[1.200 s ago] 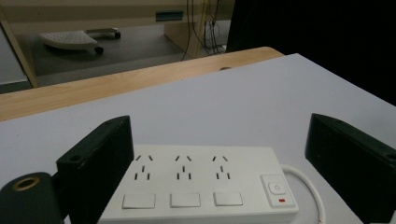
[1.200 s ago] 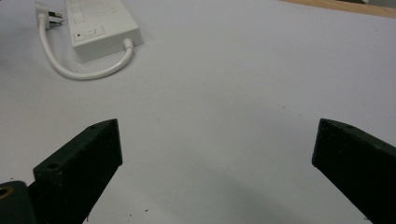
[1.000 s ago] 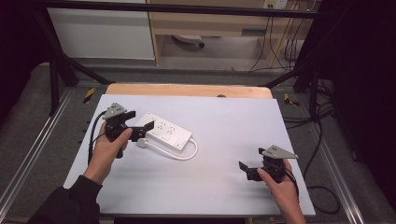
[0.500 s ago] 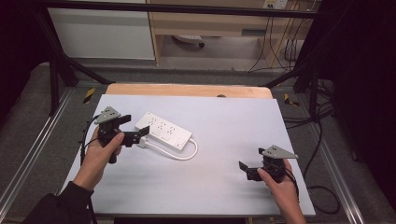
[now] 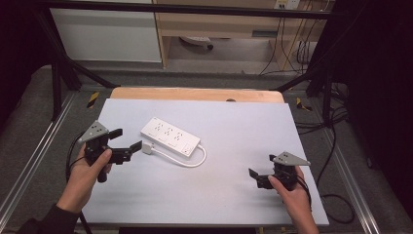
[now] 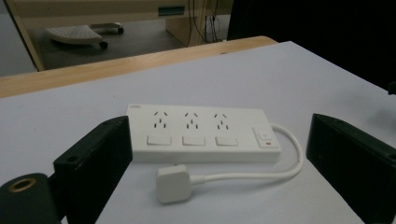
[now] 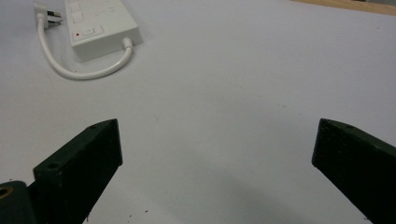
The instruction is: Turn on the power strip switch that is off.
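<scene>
Both grippers, left [image 5: 129, 139] and right [image 5: 254, 176], spread empty; power strip [image 6: 198, 133] looks rigid, light, slick, so pinch across its narrow body, not the floppy cord [image 6: 261, 175].

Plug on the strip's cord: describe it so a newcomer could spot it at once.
On the white table, find the power strip left of centre. Its short cord loops from the switch end back along the near side and ends in the plug, lying just ahead of the open left gripper. It is the small white block with rounded corners, loose on the table, not in any socket.
</scene>
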Tool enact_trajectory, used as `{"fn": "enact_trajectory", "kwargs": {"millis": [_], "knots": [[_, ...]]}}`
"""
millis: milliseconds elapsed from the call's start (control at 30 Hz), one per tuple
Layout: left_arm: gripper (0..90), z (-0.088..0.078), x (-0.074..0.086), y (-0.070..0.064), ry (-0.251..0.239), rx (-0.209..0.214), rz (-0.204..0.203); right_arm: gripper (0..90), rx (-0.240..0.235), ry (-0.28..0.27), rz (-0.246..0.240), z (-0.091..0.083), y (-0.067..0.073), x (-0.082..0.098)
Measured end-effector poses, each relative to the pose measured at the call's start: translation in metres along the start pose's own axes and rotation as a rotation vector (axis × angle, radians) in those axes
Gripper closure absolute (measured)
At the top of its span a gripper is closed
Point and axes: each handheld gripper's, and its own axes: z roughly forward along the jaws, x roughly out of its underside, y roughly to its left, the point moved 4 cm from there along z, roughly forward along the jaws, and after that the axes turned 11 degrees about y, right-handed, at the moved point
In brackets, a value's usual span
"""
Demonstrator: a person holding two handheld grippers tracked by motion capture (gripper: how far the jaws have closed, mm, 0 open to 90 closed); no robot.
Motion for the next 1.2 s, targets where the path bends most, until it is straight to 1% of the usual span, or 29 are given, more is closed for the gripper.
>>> {"fn": "enact_trajectory", "kwargs": {"millis": [200,367,433,467,567,700,867,1033,1067,1133,1200], "knots": [[7.1,-0.007,0.023,-0.001,0.009,0.003,-0.014,2.2,0.000,0.000,0.002,0.000,0.000,0.000],[7.2,-0.013,0.035,-0.002,0.008,0.001,-0.019,2.2,0.001,0.000,0.003,0.001,0.000,0.000],[7.2,-0.013,0.038,-0.003,0.009,0.002,-0.021,2.2,0.001,0.001,0.002,0.000,0.000,0.000],[7.2,-0.014,0.043,-0.004,0.015,-0.001,-0.022,2.2,0.001,0.001,0.002,0.000,0.000,0.000],[7.2,-0.014,0.050,-0.005,0.017,0.002,-0.027,2.2,0.000,0.001,0.003,0.000,0.000,0.000],[7.4,-0.013,0.062,-0.008,0.033,0.002,-0.029,2.2,0.002,0.001,0.002,0.000,0.000,0.000],[7.4,-0.012,0.071,-0.010,0.046,0.006,-0.029,2.2,0.003,0.002,0.001,0.001,0.000,0.000],[7.4,-0.009,0.081,-0.013,0.080,0.007,-0.012,2.2,0.003,0.004,0.002,0.001,-0.001,0.000],[7.5,-0.007,0.083,-0.014,0.090,0.016,-0.012,2.2,0.003,0.004,0.002,0.001,-0.001,0.000],[7.6,-0.007,0.086,-0.014,0.102,0.007,-0.009,2.2,0.004,0.004,0.002,0.001,-0.001,0.000],[7.9,-0.005,0.090,-0.016,0.117,0.013,-0.001,2.2,0.005,0.004,0.001,0.001,-0.001,0.000]]}}
